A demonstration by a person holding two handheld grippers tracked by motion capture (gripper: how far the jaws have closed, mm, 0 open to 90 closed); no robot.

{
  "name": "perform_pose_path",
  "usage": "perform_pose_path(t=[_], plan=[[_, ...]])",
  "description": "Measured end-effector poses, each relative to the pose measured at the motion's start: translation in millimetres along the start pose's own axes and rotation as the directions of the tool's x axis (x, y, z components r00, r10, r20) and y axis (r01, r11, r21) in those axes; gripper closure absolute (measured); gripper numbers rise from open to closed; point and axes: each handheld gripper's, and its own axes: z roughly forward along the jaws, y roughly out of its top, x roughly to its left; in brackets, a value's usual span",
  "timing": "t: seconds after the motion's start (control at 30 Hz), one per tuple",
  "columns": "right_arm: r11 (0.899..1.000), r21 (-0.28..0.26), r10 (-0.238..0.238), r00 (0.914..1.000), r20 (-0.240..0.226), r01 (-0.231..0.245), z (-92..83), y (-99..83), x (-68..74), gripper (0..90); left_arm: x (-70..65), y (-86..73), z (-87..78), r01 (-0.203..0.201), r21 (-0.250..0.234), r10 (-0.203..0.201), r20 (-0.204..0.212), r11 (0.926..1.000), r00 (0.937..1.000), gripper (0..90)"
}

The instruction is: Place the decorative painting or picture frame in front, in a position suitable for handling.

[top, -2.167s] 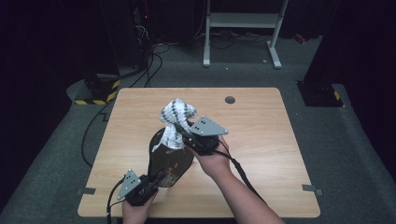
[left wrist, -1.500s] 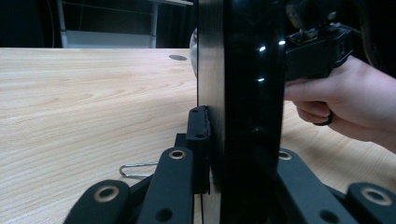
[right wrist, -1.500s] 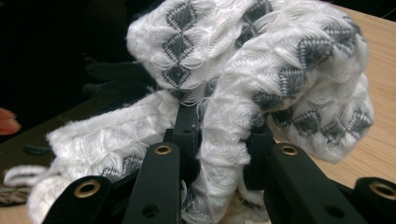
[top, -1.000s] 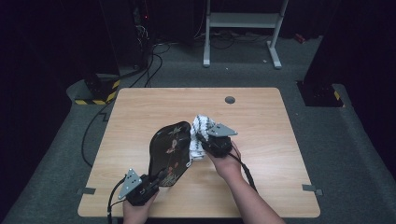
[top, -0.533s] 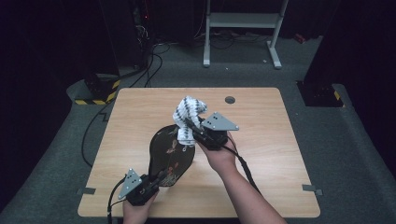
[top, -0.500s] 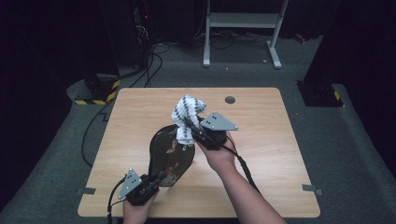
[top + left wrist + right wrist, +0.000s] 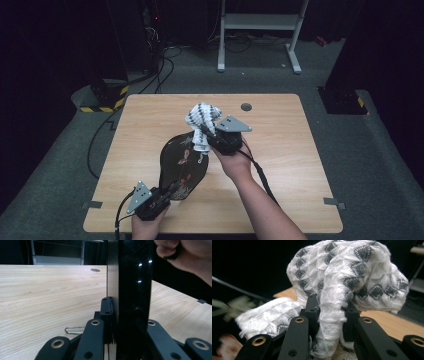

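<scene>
High view: right gripper [image 7: 209, 136] sits over the middle of the counter [image 7: 280, 150], jaws closed down on a bunched white-and-grey patterned cloth [image 7: 201, 120]. Cloth stands up above the jaws and a lower fold rests against the far end of a dark oval tray [image 7: 181, 165] with a floral pattern. Left gripper [image 7: 161, 196] is near the front edge of the counter, left of centre, jaws closed on the tray's near rim; tray runs from there diagonally toward the counter's middle.

Left gripper view: tray rim [image 7: 130, 300] seen edge-on, clamped between the two jaws, rising upright above the counter surface [image 7: 50, 295]. Person's right hand [image 7: 190, 257] at upper right.

Right gripper view: jaws narrow, cloth [image 7: 347, 277] pinched between them and bulging over the top; dark tray surface [image 7: 227, 305] at left.

Open room: right half of the counter bare out to its right edge; far-left corner also bare. Small round grommet [image 7: 246, 106] near the far edge.
</scene>
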Motion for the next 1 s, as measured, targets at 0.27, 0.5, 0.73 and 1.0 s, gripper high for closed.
perform_pose_path(t=[0.27, 0.5, 0.73, 1.0], plan=[[0.995, 0.094, -0.017, 0.9994, -0.030, 0.019, 2.3, -45.6, -3.8, 74.4, -0.3, -0.1, 0.5, 0.001, -0.002, -0.001, -0.004, 1.0000, 1.0000, 79.5], [0.985, 0.171, -0.026, 0.9985, -0.048, 0.034, 7.5, -76.7, 0.8, 75.6, -0.6, 0.0, 0.7, 0.001, -0.001, -0.001, -0.005, 1.0000, 1.0000, 79.5], [0.992, 0.109, -0.064, 0.9970, -0.043, 0.068, -1.5, -62.1, 2.6, 75.7, -0.1, 0.3, 1.0, -0.001, 0.002, 0.001, -0.005, 1.0000, 1.0000, 79.7], [0.990, -0.001, -0.139, 0.9902, -0.012, 0.139, -17.3, -17.3, 10.5, 75.7, 0.2, 0.5, 1.0, -0.001, 0.004, 0.001, -0.003, 1.0000, 1.0000, 79.9]])
